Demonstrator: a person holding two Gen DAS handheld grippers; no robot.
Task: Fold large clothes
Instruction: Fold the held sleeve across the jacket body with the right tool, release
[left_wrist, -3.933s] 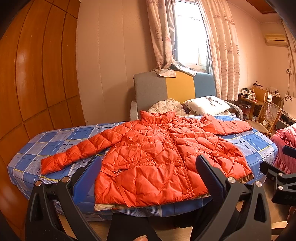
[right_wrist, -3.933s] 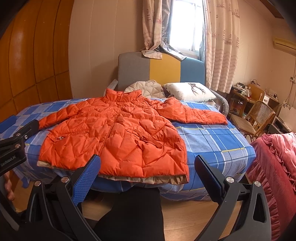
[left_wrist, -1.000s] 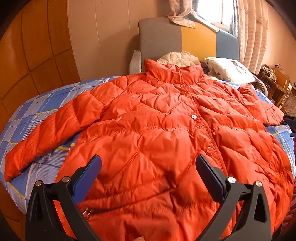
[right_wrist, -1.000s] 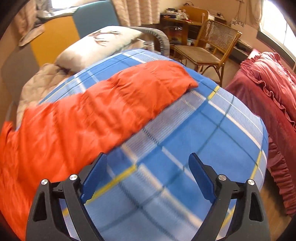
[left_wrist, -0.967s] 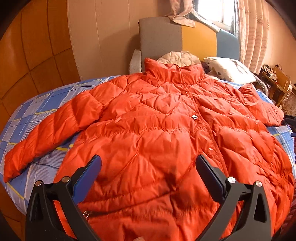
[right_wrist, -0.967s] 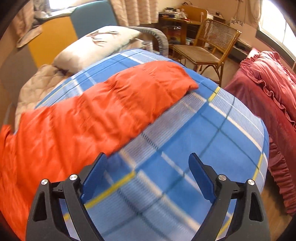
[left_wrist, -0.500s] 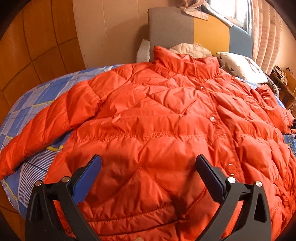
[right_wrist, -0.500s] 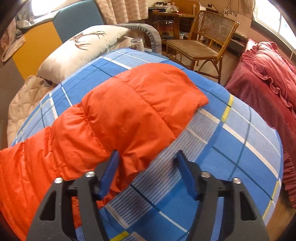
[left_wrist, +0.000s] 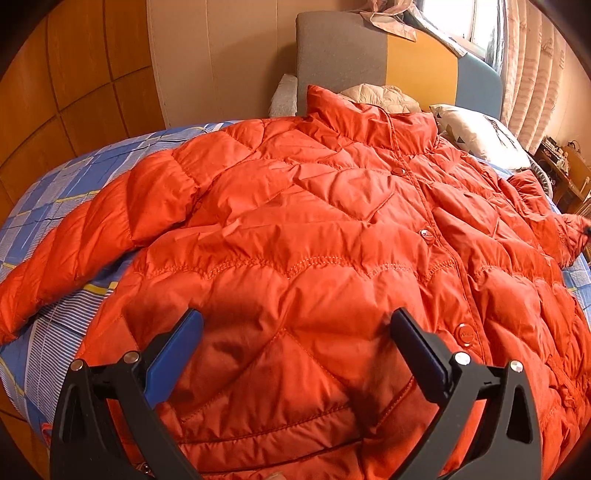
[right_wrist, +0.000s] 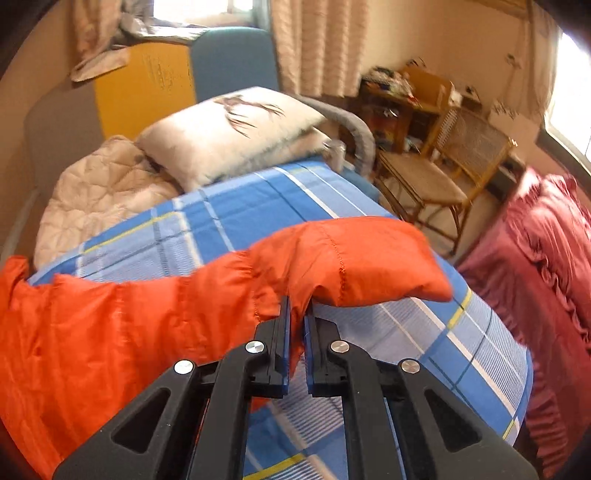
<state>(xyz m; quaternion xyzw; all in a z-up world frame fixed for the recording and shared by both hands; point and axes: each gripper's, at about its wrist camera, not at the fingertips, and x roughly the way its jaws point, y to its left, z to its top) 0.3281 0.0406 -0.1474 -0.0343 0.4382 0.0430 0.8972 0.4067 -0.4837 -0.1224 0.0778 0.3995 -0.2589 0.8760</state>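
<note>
Right gripper (right_wrist: 297, 314): jaws have just been closing and now stand pressed together on the lower edge of the orange sleeve (right_wrist: 332, 258) near its cuff, with a fold of the fabric pinched between the blue pads. The sleeve end is lifted clear of the blue plaid bedsheet (right_wrist: 424, 332) at the grip point; its cuff juts to the right past the jaws, while the remainder trails left toward the body of the garment.

Left gripper (left_wrist: 295, 332): jaws spread wide, blue pads well apart, nothing between them. It is poised over the lower front panel of the orange quilted jacket (left_wrist: 314, 240); whether the fingertips touch the fabric cannot be determined.

Jacket: lying front-up and spread flat across the bed, snap buttons fastened down the centre, collar toward the headboard. In the left wrist view one sleeve extends out to the left over the sheet; the opposite sleeve runs off to the far right edge.

Surroundings: a white pillow (right_wrist: 229, 129) with a dark printed motif and a cream quilted blanket (right_wrist: 99, 192) sit at the head of the bed, against a grey, yellow and blue headboard (left_wrist: 388, 62). A wicker chair (right_wrist: 443, 166) stands beyond the bed's far side, with a red ruffled cover (right_wrist: 546, 266) just beside it. Wood panelling (left_wrist: 74, 92) lines the wall on the left.
</note>
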